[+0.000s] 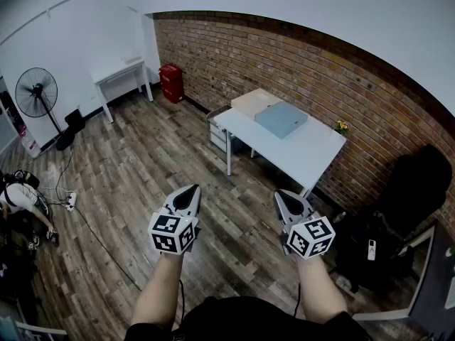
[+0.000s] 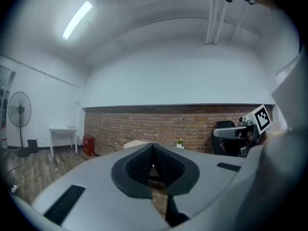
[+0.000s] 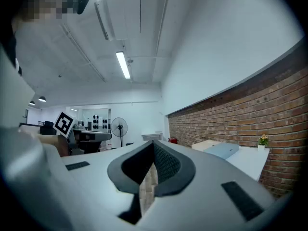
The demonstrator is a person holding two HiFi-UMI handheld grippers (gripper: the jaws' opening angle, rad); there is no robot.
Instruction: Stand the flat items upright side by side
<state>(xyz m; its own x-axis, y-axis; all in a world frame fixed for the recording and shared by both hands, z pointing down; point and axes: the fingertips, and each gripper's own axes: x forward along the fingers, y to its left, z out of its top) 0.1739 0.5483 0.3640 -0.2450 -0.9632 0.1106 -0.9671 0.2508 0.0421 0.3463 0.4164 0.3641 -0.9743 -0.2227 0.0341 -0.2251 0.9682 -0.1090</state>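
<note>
Approach step: my left tool [image 1: 187, 194] and right tool [image 1: 286, 199], both closed and empty, stand well apart from the counter [image 1: 313, 155]; next I likely must reach its flat items [image 1: 281, 119].

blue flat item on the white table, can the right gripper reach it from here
Probably not yet. The blue flat item lies on the white table, across a stretch of wooden floor from the right gripper, whose jaws are shut. Nothing blocks the way.
</note>
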